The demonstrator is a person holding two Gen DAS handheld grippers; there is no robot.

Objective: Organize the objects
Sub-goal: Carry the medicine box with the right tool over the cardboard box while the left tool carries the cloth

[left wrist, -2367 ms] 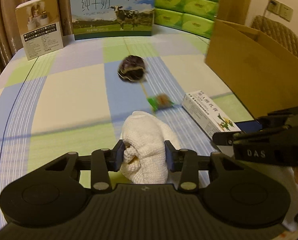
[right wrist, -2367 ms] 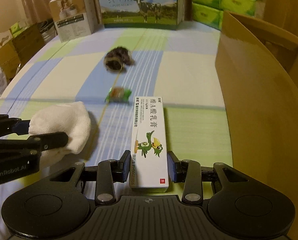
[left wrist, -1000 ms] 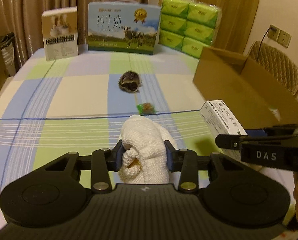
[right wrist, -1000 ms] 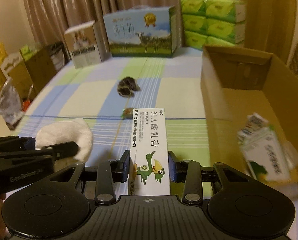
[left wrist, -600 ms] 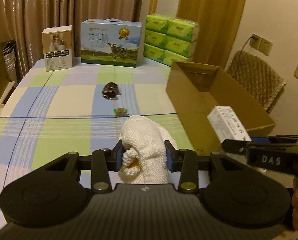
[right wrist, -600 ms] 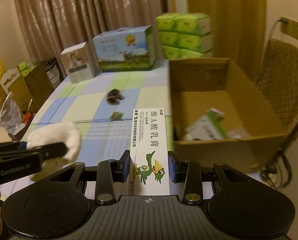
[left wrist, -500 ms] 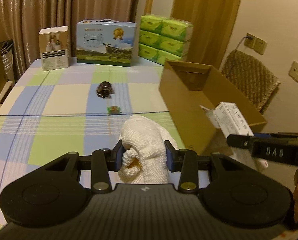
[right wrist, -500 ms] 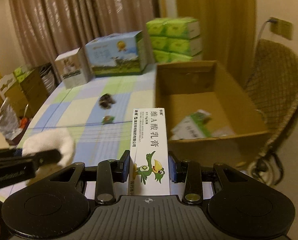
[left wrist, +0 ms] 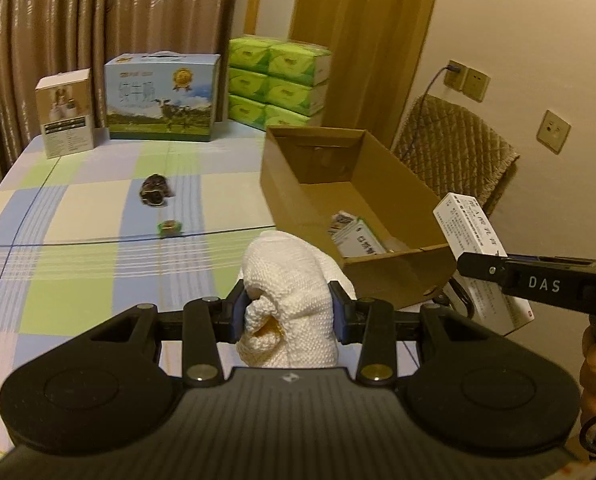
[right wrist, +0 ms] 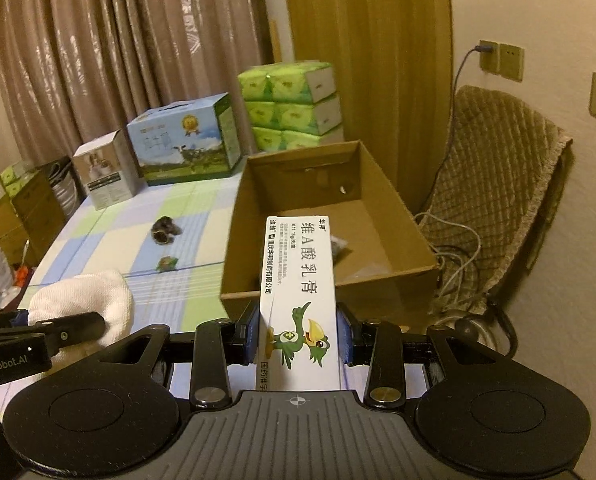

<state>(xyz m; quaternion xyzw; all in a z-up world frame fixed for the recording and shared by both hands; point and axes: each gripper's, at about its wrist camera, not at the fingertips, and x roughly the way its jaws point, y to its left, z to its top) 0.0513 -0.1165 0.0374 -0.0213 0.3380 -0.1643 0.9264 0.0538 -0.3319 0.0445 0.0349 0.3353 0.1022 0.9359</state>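
Far left, rear of bench [left wrist: 78, 216]: small tan carton [left wrist: 65, 114] standing upright, milk carton [left wrist: 160, 98] just beside it, stacked green tissue packs [left wrist: 278, 80] next along. Bench covered with a checked cloth in blue, green and cream.

Mid-bench: dark clump [left wrist: 155, 190], nature not discernible. Nearer the camera, well apart from it, a small green-wrapped item [left wrist: 169, 227], blurred.

Left gripper [left wrist: 288, 312] closed on white cloth [left wrist: 290, 296], bundled and standing up between the pads, held above the near part of the bench. Seen also in the right wrist view at lower left, cloth [right wrist: 84, 306] protruding past the left gripper [right wrist: 58, 330].

Right of centre: open cardboard box [left wrist: 382, 208] on the bench's right side, flaps upright. Inside, a green-and-white packet [left wrist: 358, 238] lying tilted near the front wall. In the right wrist view, a dark item [right wrist: 340, 246] on the box floor, too small to identify.

Right gripper [right wrist: 300, 336] clamped on white ointment box [right wrist: 298, 300], long axis pointing forward, green bird printed on the top face. Ointment box held in the air at the near end of the box [right wrist: 378, 216], far end overlapping its front wall in view. From the left wrist view, ointment box [left wrist: 468, 222] tilted, raised just off the box's near right corner, right gripper [left wrist: 494, 268] side-on.

Far right: chair [right wrist: 502, 168] with quilted cover against the wall, cables [right wrist: 454, 236] trailing beside it.
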